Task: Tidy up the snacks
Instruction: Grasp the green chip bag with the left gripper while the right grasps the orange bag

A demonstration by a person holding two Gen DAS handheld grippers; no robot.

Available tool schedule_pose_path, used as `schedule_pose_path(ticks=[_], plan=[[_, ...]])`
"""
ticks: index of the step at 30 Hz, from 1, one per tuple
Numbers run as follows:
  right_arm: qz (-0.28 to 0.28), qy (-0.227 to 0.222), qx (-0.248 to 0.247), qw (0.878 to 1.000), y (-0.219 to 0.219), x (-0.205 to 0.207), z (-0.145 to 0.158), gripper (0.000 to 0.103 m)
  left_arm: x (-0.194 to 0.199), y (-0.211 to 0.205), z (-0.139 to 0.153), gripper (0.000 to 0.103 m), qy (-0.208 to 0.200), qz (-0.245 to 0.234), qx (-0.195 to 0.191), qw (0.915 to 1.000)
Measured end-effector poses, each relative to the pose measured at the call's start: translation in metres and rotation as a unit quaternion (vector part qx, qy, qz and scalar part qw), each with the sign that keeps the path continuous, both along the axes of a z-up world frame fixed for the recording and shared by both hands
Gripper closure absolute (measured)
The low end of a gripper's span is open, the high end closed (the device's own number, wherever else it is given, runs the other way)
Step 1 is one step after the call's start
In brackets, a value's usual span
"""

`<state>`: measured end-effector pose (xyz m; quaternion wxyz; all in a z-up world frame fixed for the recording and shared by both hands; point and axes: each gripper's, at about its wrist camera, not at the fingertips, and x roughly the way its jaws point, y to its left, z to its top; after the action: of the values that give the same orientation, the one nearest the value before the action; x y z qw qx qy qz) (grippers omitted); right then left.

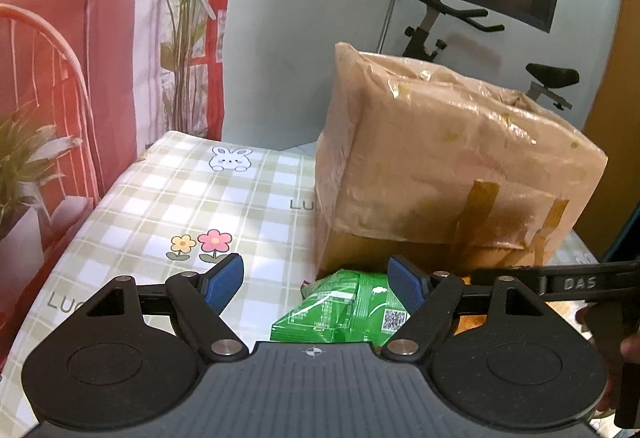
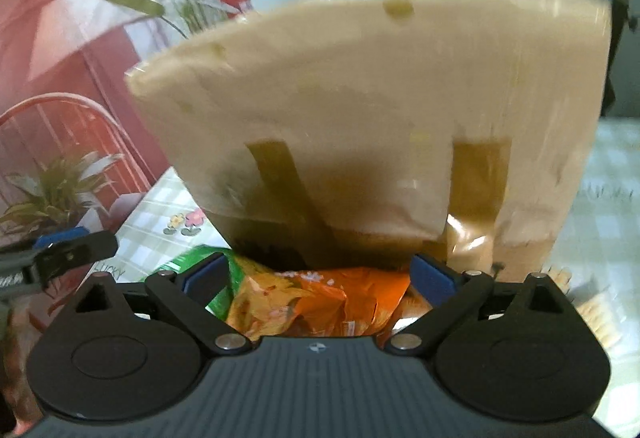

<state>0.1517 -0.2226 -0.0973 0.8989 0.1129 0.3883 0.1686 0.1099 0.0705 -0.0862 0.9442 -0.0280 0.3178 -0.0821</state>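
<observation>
Early stage, nothing sorted yet. My left tongs (image 1: 316, 280) apart above green packet (image 1: 340, 312); right tongs (image 2: 318, 278) apart over orange packet (image 2: 320, 298). Both snacks lie loose on desk (image 1: 160, 198) against wrapped box (image 1: 440, 158). Neither gripped.

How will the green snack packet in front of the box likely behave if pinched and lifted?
The green snack packet looks like glossy, creased film, so it is probably light, and likely to crumple and flex. Its shiny surface may slip between pads. The contents could be brittle; that cannot be seen.
</observation>
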Motion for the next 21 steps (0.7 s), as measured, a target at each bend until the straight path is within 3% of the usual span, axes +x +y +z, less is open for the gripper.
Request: schedule_pose_path(ticks=[3,10,15,21], plan=[[-0.002,0.033,0.005,0.999,0.0,0.005,-0.015,0.005,0.003,-0.001,-0.006,0.022,0.007,-0.007,0.003,0.9999],[0.006,0.062,0.031,0.998,-0.01,-0.009,-0.032,0.006,0.012,-0.01,-0.022,0.022,0.026,-0.026,0.012,0.9992],[0.02,0.05,0.031,0.998,-0.009,-0.019,-0.029,0.019,0.019,-0.014,-0.03,0.022,0.041,-0.04,0.011,0.9983],[0.025,0.035,0.023,0.999,-0.008,-0.023,-0.022,0.024,0.025,-0.014,-0.049,0.021,0.071,-0.053,0.005,0.9961]])
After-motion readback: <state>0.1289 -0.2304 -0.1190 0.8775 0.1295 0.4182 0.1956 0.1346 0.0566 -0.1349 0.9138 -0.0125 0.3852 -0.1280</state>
